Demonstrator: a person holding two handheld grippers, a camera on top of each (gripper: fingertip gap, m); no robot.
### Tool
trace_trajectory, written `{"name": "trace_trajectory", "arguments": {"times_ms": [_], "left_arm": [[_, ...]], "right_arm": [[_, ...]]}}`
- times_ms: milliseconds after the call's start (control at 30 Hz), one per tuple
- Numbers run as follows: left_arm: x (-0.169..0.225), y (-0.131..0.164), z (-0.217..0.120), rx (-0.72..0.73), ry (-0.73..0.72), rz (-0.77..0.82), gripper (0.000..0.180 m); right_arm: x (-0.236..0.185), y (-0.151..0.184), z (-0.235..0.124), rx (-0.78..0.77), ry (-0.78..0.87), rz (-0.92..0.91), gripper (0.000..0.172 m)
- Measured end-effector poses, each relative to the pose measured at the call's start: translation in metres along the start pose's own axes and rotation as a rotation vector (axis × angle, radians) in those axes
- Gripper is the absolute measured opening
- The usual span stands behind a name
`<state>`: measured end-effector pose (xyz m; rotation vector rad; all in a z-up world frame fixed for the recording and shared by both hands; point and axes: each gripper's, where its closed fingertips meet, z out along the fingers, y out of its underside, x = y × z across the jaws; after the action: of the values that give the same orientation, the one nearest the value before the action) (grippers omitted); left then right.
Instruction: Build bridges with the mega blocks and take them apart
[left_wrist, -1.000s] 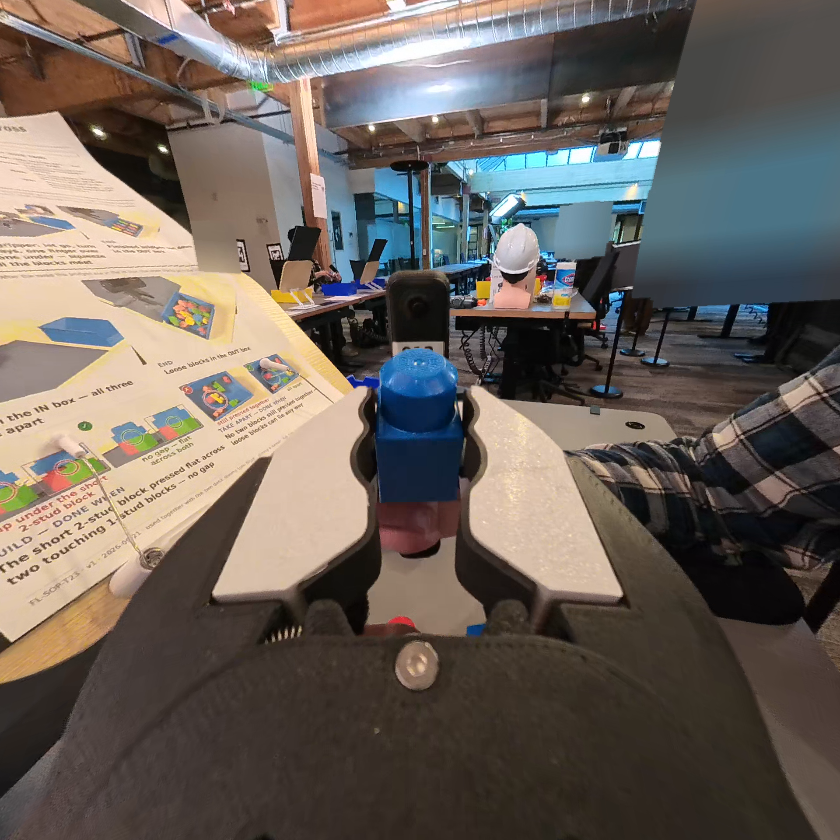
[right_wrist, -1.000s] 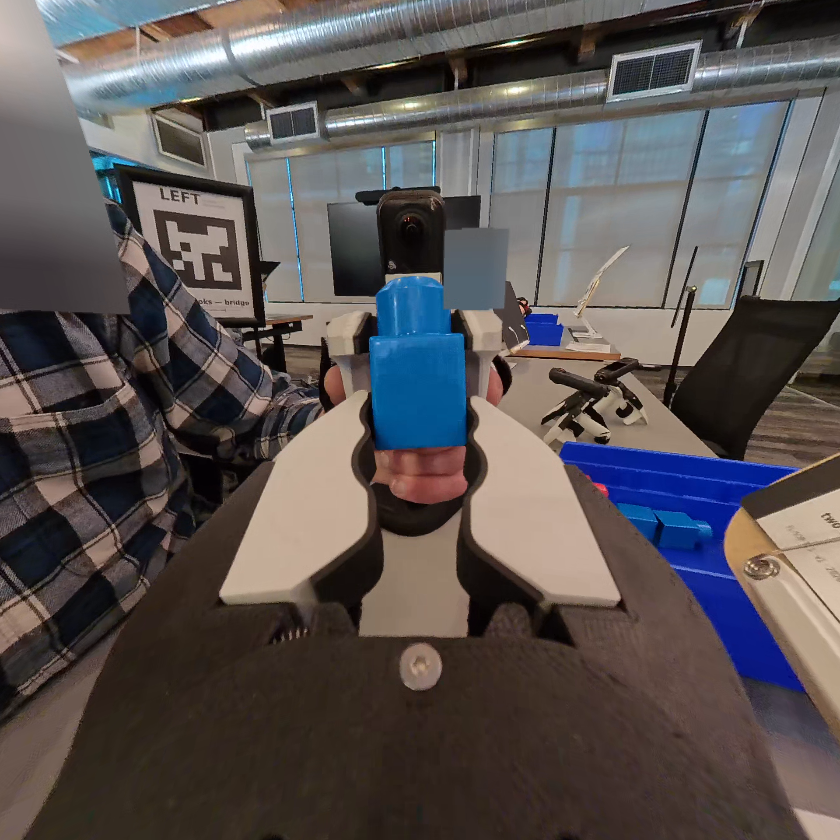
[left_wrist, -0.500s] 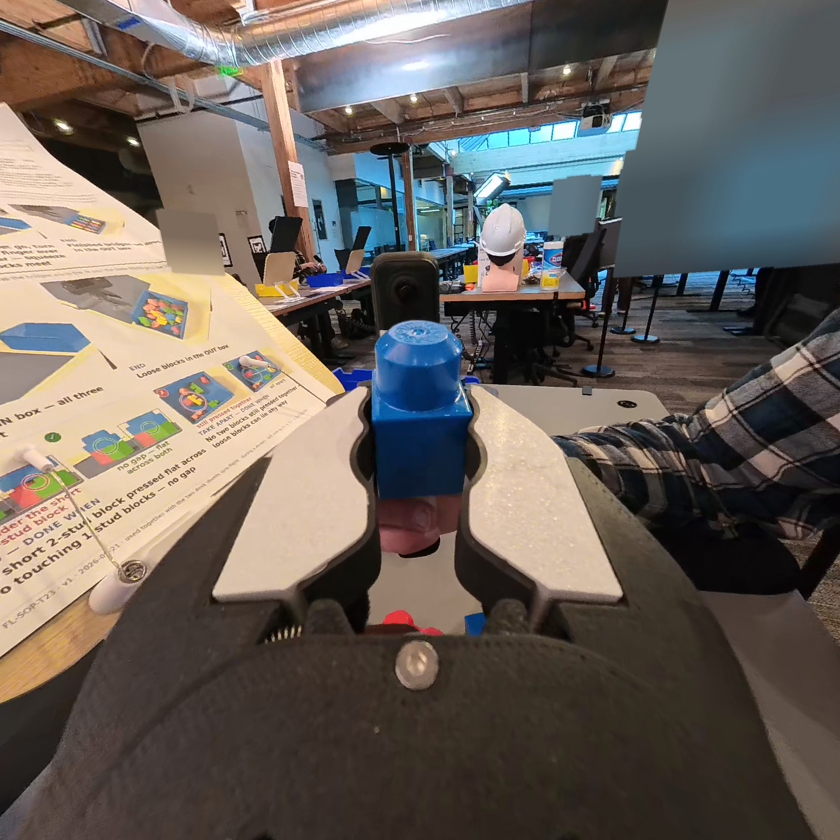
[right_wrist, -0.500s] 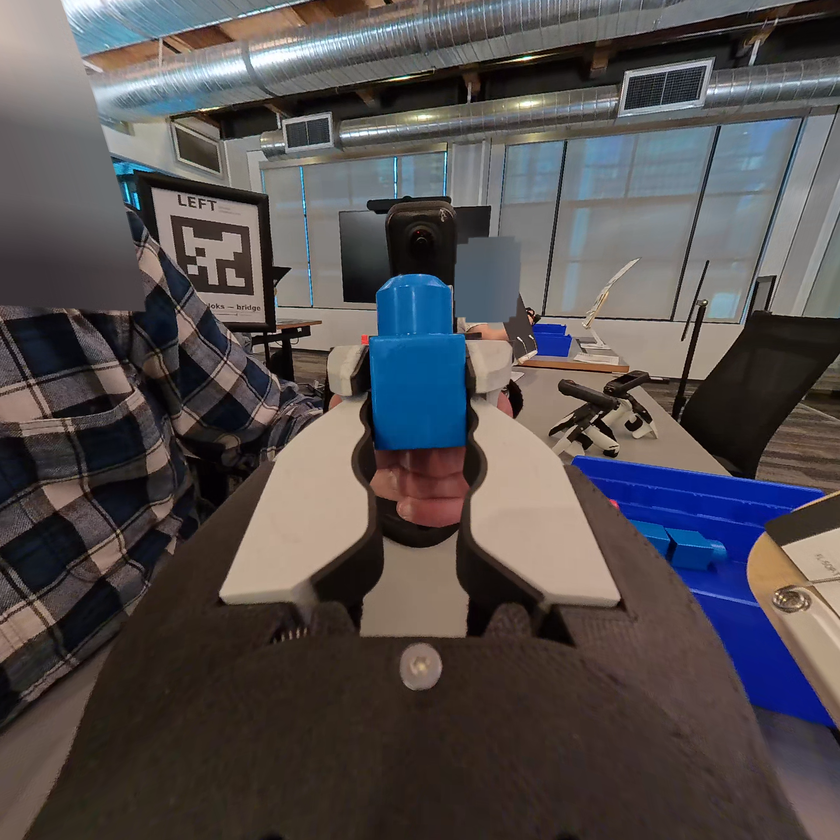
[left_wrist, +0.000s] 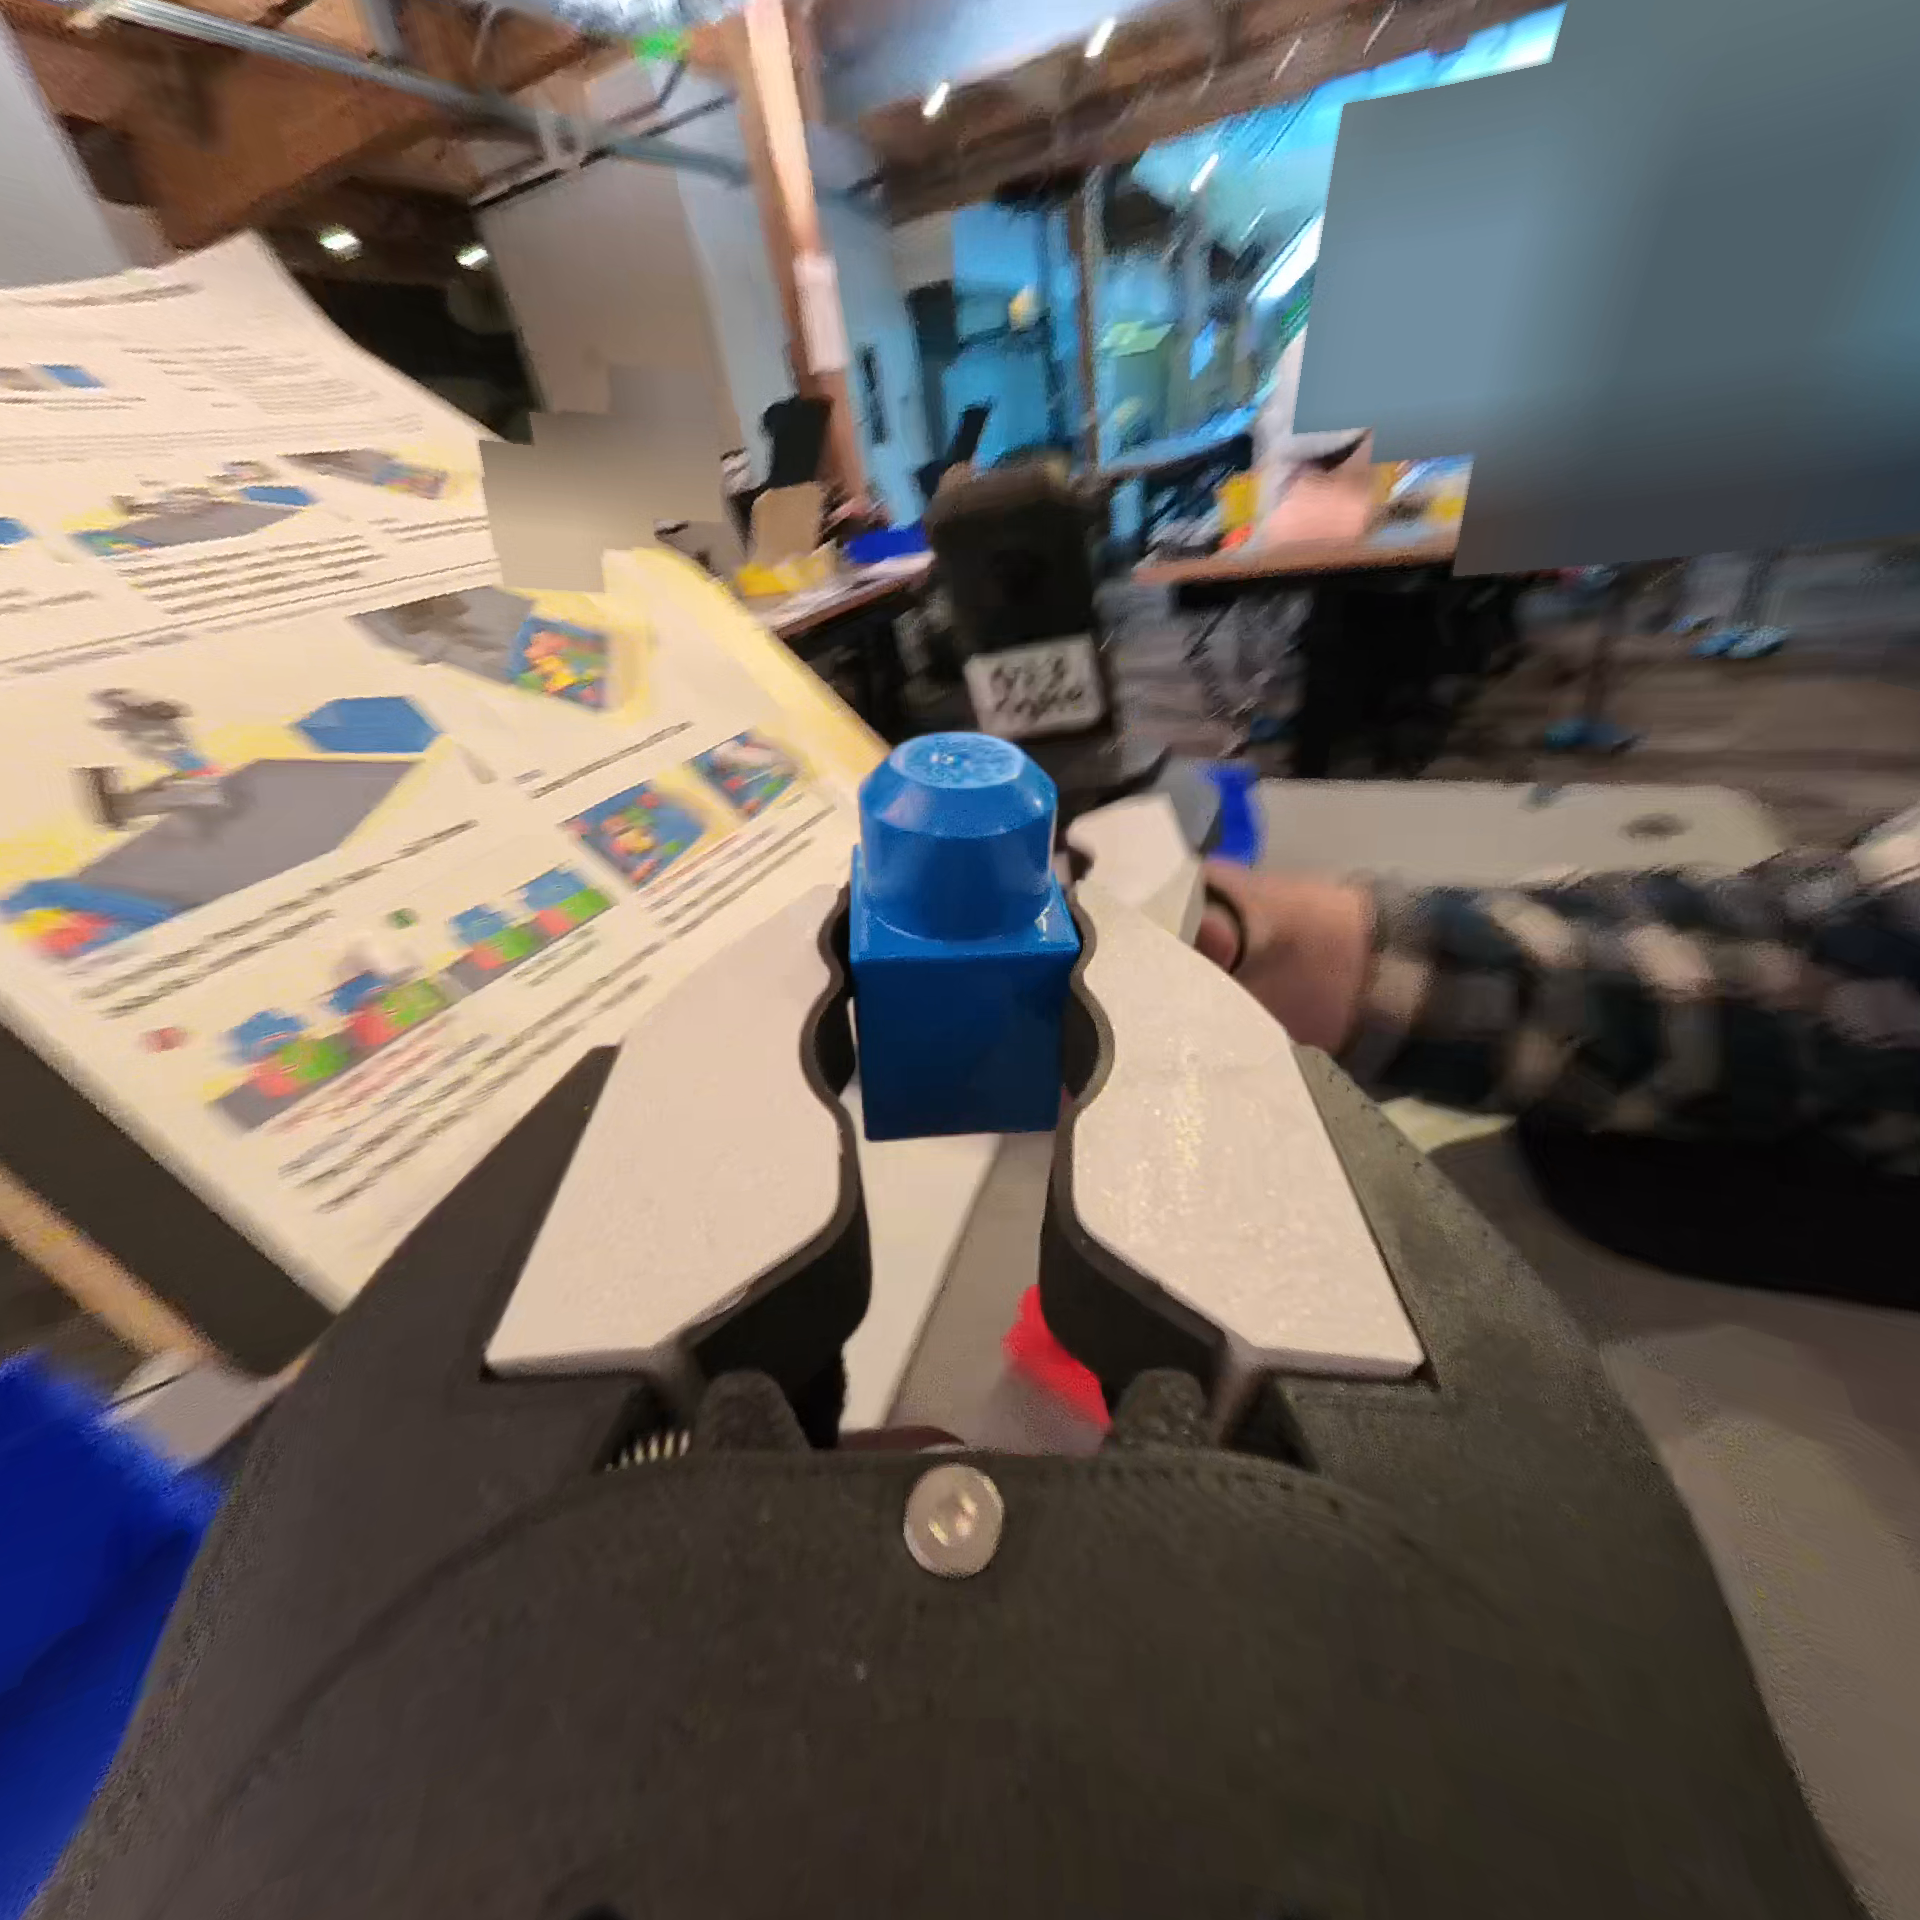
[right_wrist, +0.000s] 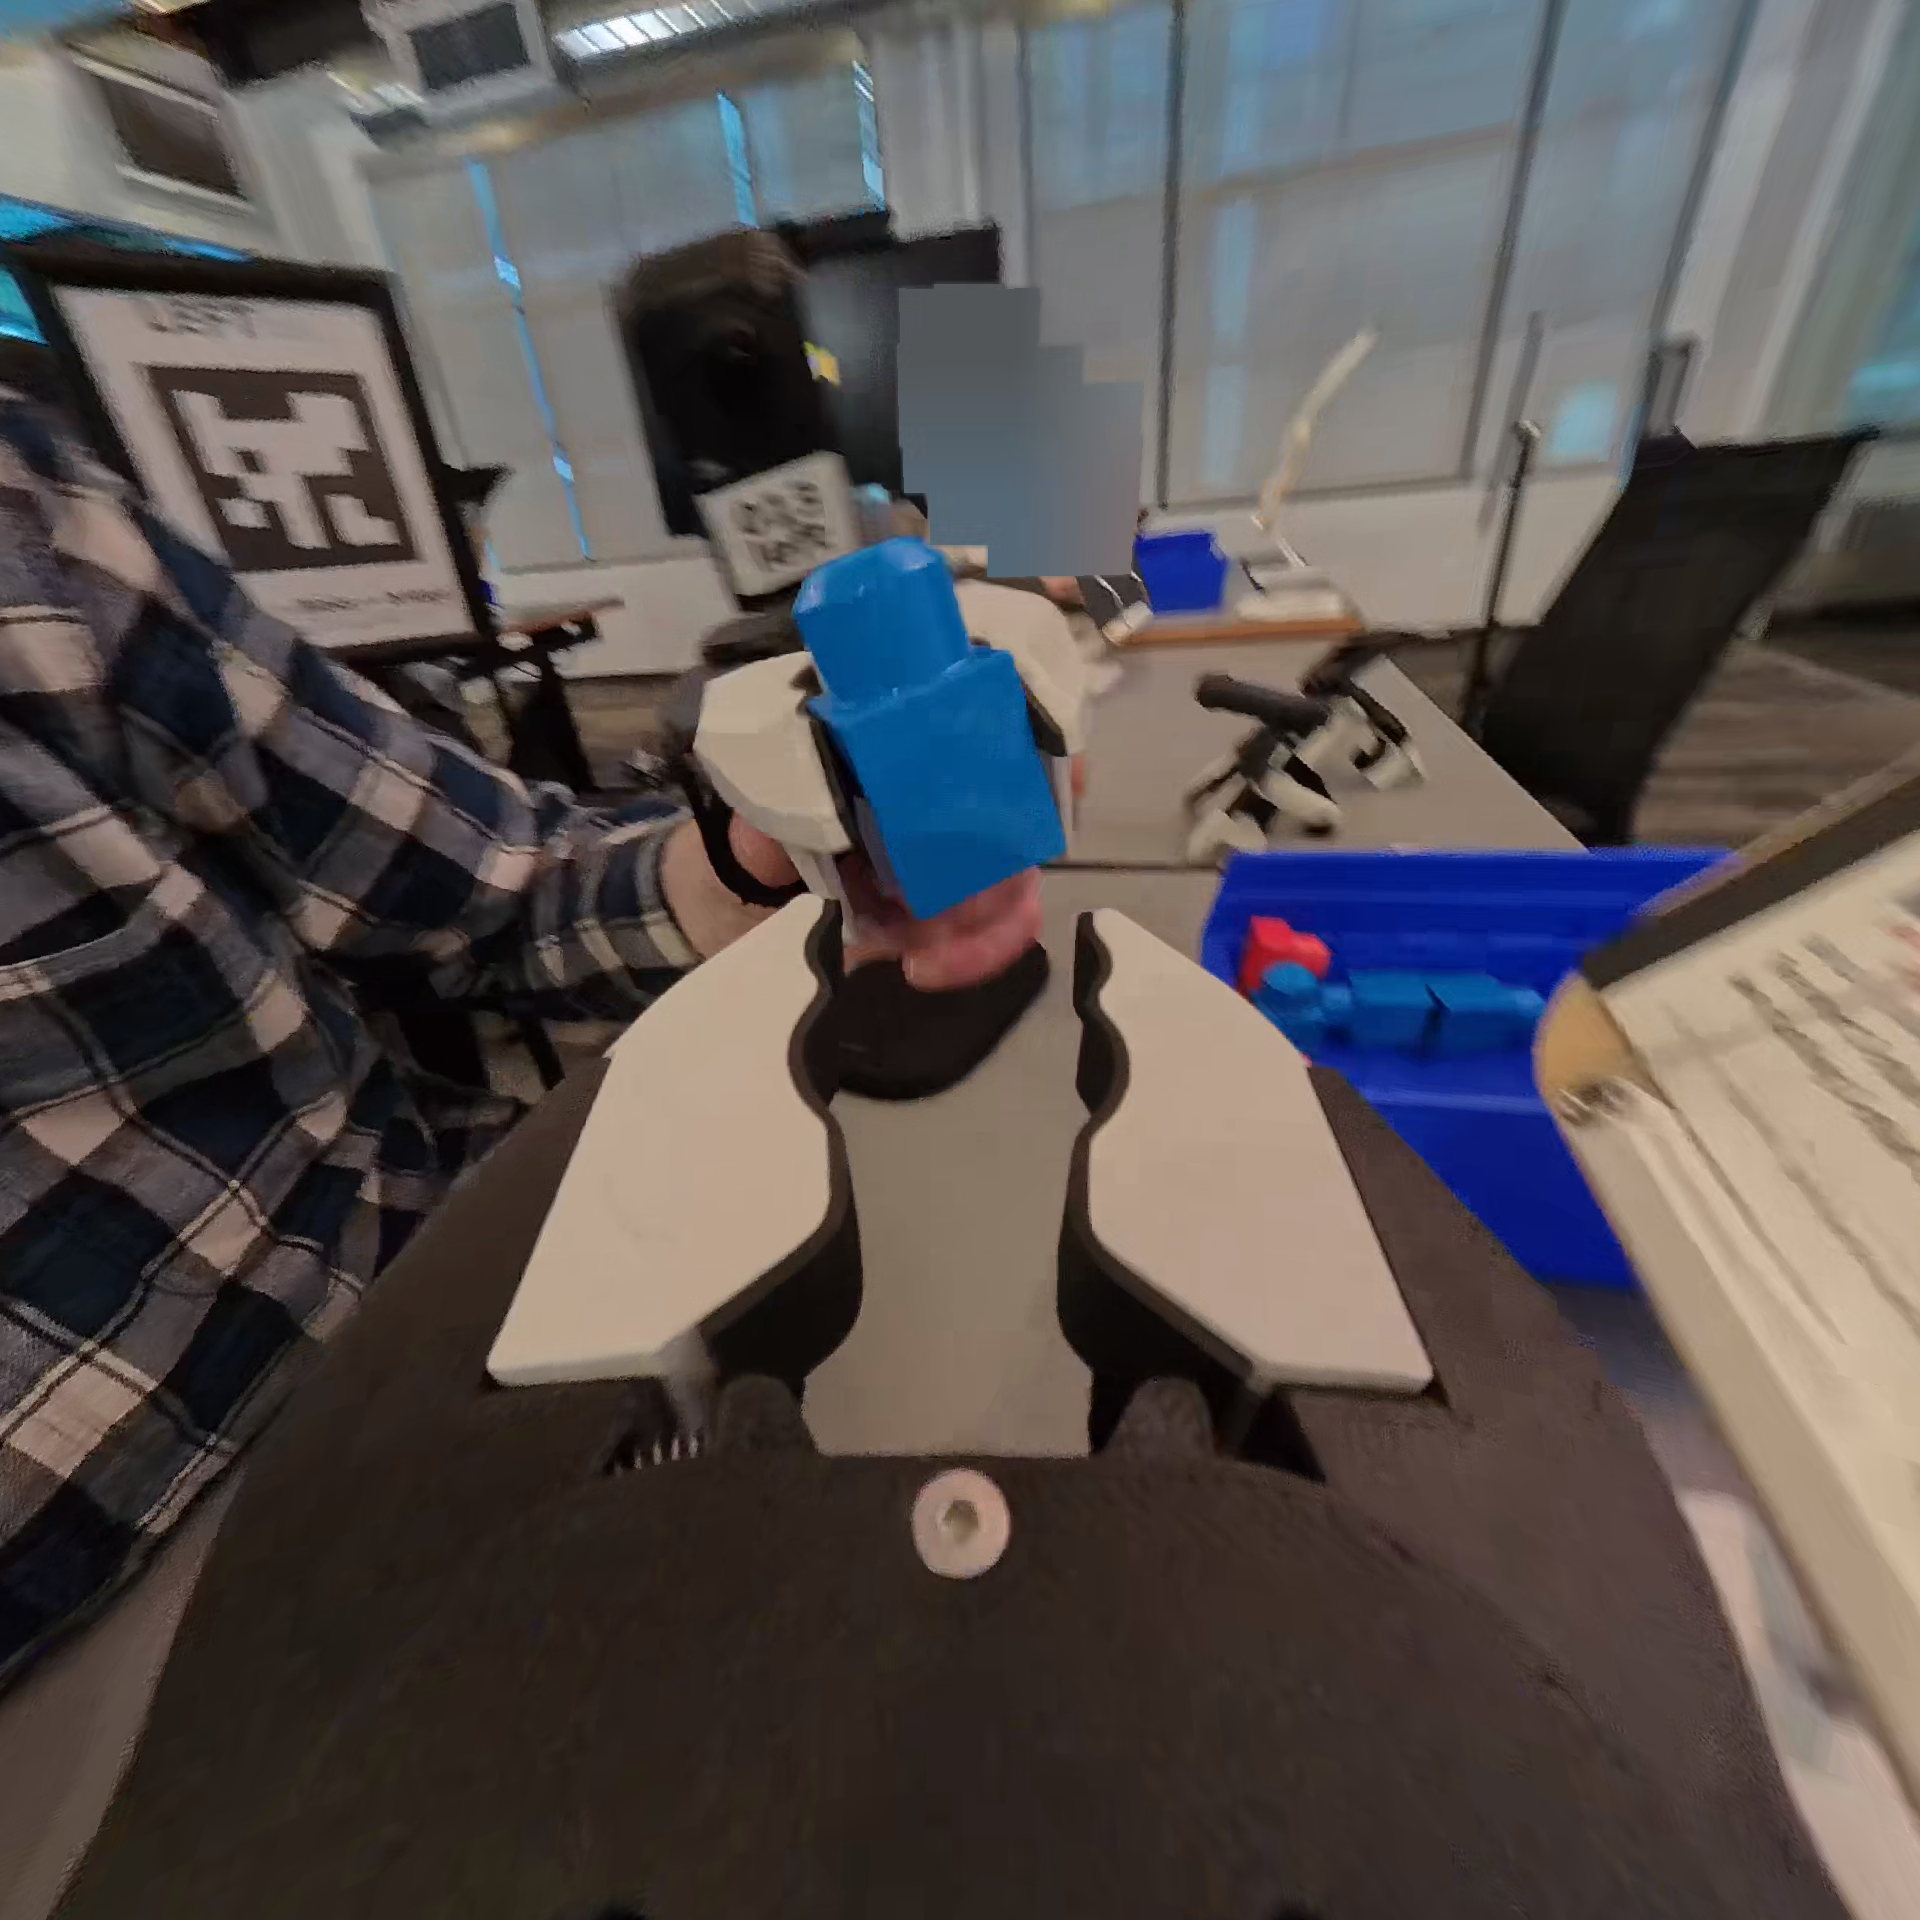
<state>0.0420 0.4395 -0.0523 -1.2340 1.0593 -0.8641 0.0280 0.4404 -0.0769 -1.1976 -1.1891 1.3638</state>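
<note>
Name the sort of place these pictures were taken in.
Probably an open-plan office or workshop: big windows, an office chair at a grey table, and more desks farther back.

Blue bin (right_wrist: 1455, 1143) and instruction board (right_wrist: 1766, 1143) close right.

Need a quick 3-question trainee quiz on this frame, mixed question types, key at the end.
1. True or false: the right gripper holds the blue block.
2. Multiple choice: the red block in the right wrist view lies A) in the blue bin B) on the instruction sheet C) on the black chair.
3. Fill in: the blue block's stud points ____.

Key: 1 false, the left gripper holds it and the right one is open. 2 A. 3 up.
</note>
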Motion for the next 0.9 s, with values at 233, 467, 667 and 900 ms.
{"name": "trace_trajectory", "arguments": {"times_ms": [233, 467, 667, 900], "left_arm": [[-0.039, 0.038, -0.004, -0.359, -0.395, 0.421, 0.036], [-0.039, 0.064, 0.008, -0.517, -0.509, 0.575, 0.035], [-0.035, 0.076, 0.008, -0.561, -0.456, 0.573, 0.036], [0.008, 0.125, -0.014, -0.574, -0.064, 0.183, 0.067]], "right_arm": [[0.013, -0.018, -0.016, -0.161, 0.255, 0.073, 0.039], [0.025, 0.018, 0.001, -0.364, 0.4, 0.054, 0.034], [0.023, 0.031, -0.004, -0.459, 0.366, 0.052, 0.032], [0.004, 0.11, -0.027, -0.936, 0.215, 0.022, 0.032]]}}
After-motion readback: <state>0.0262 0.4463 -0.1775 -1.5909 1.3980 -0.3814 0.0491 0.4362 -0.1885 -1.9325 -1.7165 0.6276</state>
